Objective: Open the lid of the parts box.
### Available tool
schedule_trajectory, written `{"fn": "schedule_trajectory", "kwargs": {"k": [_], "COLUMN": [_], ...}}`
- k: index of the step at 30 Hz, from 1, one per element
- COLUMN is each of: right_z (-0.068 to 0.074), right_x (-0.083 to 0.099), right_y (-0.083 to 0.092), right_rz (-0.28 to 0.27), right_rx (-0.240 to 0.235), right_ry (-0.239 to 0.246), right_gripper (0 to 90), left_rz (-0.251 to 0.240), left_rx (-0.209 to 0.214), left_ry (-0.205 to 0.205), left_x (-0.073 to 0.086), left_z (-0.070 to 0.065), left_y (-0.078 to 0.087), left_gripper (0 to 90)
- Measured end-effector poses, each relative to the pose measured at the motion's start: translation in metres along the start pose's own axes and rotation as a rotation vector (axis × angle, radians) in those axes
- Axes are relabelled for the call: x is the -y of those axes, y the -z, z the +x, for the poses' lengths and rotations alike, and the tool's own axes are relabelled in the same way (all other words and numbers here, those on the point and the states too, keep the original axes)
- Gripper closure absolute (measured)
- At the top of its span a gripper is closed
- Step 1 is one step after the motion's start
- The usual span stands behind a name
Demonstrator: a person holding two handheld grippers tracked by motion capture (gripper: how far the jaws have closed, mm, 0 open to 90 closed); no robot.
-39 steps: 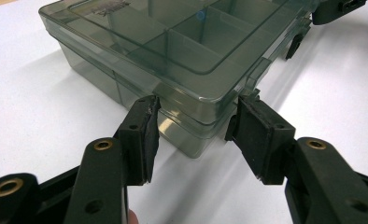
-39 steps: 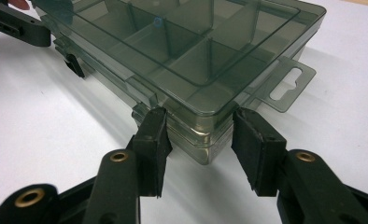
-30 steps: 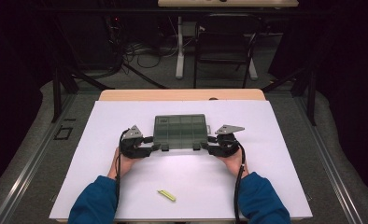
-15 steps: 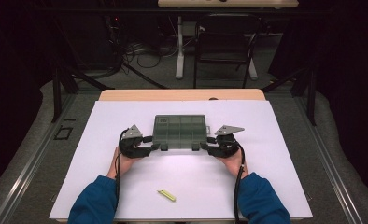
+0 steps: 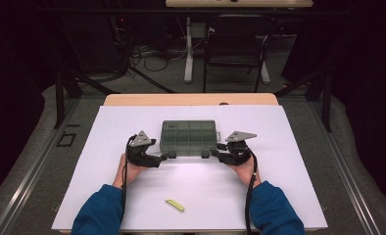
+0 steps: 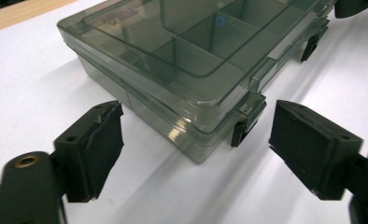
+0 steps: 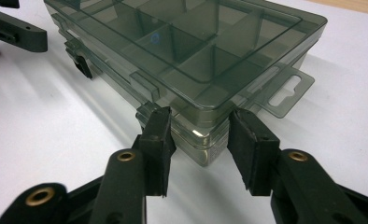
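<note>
The white tabletop (image 5: 279,196) carries the closed compartment box (image 5: 188,137) at its centre. The left hand-held gripper (image 6: 196,149) has just spread wide, freeing the near-left corner latch (image 6: 247,121). The right hand-held gripper (image 7: 198,140) clamps the other front corner, probably working its latch (image 7: 147,112).

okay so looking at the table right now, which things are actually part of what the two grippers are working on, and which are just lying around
In the job:
- compartment box, lid down
- its front latch
- left gripper, jaws just opened wide, pads off the box
- right gripper, jaws either side of the box's near corner

Lying about:
- small yellow object near the table's front edge
</note>
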State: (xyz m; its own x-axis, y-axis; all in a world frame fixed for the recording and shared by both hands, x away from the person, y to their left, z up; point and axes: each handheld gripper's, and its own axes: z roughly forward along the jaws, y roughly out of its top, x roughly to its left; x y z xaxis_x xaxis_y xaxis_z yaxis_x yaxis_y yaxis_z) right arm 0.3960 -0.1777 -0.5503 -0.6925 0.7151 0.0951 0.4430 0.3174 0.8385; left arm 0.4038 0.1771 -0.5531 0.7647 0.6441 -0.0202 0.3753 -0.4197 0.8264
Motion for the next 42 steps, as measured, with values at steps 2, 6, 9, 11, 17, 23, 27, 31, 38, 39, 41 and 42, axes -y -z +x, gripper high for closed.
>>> {"fn": "schedule_trajectory", "kwargs": {"k": [2,6,9,11,17,23,27,31,38,39,41,42], "right_z": [0.0,0.0,0.0,0.0,0.0,0.0,0.0,0.0,0.001,0.001,0.0,0.0], "right_x": [0.0,-0.001,-0.001,-0.001,-0.001,-0.002,-0.003,-0.003,-0.004,-0.004,-0.004,-0.004], "right_y": [0.001,0.002,0.003,0.003,0.005,0.006,0.007,0.007,0.009,0.009,0.009,0.009], "right_rz": [-0.002,-0.013,-0.018,-0.021,-0.033,-0.044,-0.049,-0.053,-0.06,-0.057,-0.05,-0.053], "right_rx": [0.003,0.003,0.0,0.001,0.004,0.002,0.0,0.001,0.005,0.006,0.022,0.027], "right_ry": [-0.002,-0.002,0.0,-0.002,0.004,0.002,-0.001,-0.001,0.009,0.007,0.015,0.013], "right_gripper": [62.1,64.3,65.8,66.6,68.8,69.3,69.4,69.4,69.0,68.0,61.3,60.1], "left_rz": [-0.01,0.001,0.016,0.009,-0.021,-0.055,-0.068,-0.087,-0.12,-0.121,-0.12,-0.122], "left_rx": [-0.015,-0.053,-0.077,-0.085,-0.11,-0.099,-0.097,-0.109,-0.101,-0.102,-0.105,-0.105], "left_ry": [-0.002,-0.013,-0.03,-0.029,-0.044,-0.051,-0.059,-0.069,-0.092,-0.093,-0.1,-0.1], "left_x": [-0.001,-0.003,-0.004,-0.004,-0.005,-0.005,-0.005,-0.004,-0.003,-0.003,-0.003,-0.003], "left_z": [-0.001,-0.003,-0.006,-0.007,-0.008,-0.009,-0.01,-0.01,-0.01,-0.011,-0.011,-0.011], "left_y": [0.001,0.0,-0.002,-0.002,0.002,0.003,0.004,0.005,0.006,0.006,0.006,0.006], "left_gripper": [14.5,6.4,0.4,0.3,11.6,25.6,30.7,36.9,45.5,46.2,46.5,46.5]}}
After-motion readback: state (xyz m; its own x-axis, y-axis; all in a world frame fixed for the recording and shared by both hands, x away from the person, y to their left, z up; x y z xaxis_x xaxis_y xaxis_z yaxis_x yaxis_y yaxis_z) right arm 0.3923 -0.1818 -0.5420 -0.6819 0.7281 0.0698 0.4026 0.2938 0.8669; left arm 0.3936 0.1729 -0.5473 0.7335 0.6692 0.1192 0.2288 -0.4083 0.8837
